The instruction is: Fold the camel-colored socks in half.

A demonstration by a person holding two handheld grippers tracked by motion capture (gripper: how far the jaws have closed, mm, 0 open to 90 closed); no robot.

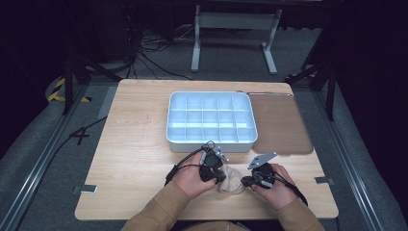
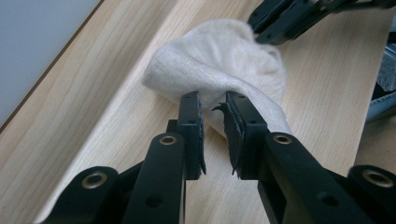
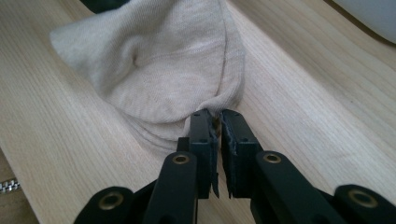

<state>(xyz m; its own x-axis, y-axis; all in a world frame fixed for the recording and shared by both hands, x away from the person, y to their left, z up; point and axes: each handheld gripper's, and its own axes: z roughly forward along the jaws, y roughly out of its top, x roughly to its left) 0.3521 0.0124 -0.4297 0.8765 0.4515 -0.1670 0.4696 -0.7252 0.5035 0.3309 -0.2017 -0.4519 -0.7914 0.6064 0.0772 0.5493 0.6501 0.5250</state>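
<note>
Beige sock (image 1: pixel 232 179) bunched on the wooden table (image 1: pixel 134 159) at the near edge, between both hands and short of the white compartment tray (image 1: pixel 211 119). Left gripper (image 2: pixel 212 105) has its jaws drawn in to a narrow gap, tips nipping a fold at the sock's edge; cloth sits between the pads at the very tip, though the gap lower down looks bare, so the hold seems light. Right gripper (image 3: pixel 215 120) is nearly closed, pinching a gathered corner of the fabric, with puckers running into the tips. In the high view both grippers (image 1: pixel 214 166) (image 1: pixel 252 179) flank the sock from either side. Judgement: work is at an early to middle stage, sock gripped at two points and apparently being folded or rolled; no compartment of the tray holds anything that can be seen, so placing is still to come. A brown mat (image 1: pixel 281 126) lies to the right of the tray. Hard to make out: whether this is one sock or a pair, where cuff and toe are, and how much cloth the left pads really grip; tray's near wall hides the floors of the front compartments
</note>
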